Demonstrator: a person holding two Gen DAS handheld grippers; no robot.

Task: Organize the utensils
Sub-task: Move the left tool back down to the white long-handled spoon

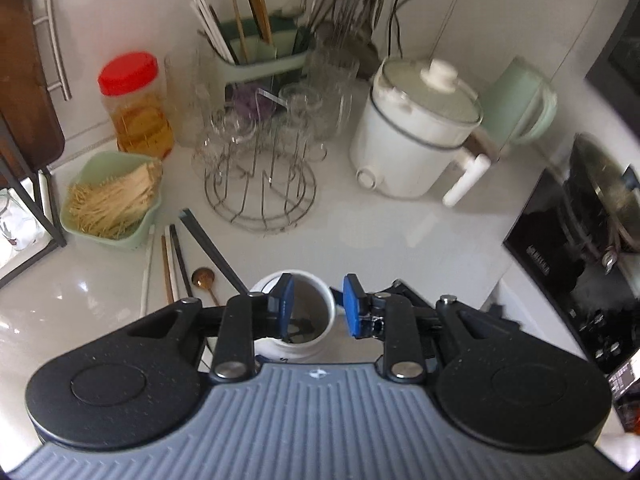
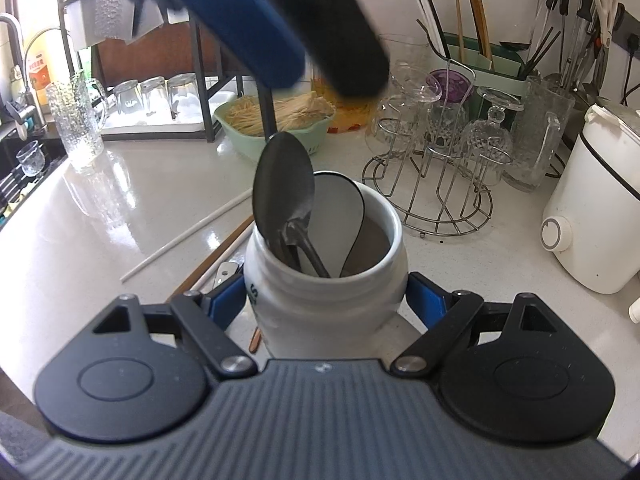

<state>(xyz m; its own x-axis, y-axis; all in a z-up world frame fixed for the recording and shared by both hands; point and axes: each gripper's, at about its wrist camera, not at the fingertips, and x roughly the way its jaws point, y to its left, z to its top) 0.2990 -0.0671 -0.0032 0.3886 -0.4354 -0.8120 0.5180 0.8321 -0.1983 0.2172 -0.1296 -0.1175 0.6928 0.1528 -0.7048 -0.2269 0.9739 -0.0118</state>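
Observation:
My right gripper (image 2: 326, 300) is shut on a white ceramic jar (image 2: 384, 216), one blue pad pressed on each side of its body. A dark metal spoon (image 2: 282, 184) and a white spoon (image 2: 336, 216) stand bowl-up inside it. My left gripper (image 1: 320, 300) hangs just above the jar's (image 1: 298, 354) mouth. It is open, with nothing between its blue pads. In the right wrist view the left gripper (image 2: 304, 52) is a blurred shape overhead. Loose chopsticks (image 1: 172, 264), a black pair (image 1: 208, 248) and a gold spoon (image 1: 204, 278) lie on the counter left of the jar.
Behind the jar stand a wire rack of upturned glasses (image 1: 260, 160), a green basket of dry noodles (image 1: 112, 200) and a red-lidded oil jar (image 1: 132, 100). A green chopstick drainer (image 1: 256, 52) is at the wall. A white cooker (image 1: 416, 128) and black hob (image 1: 580, 260) are right.

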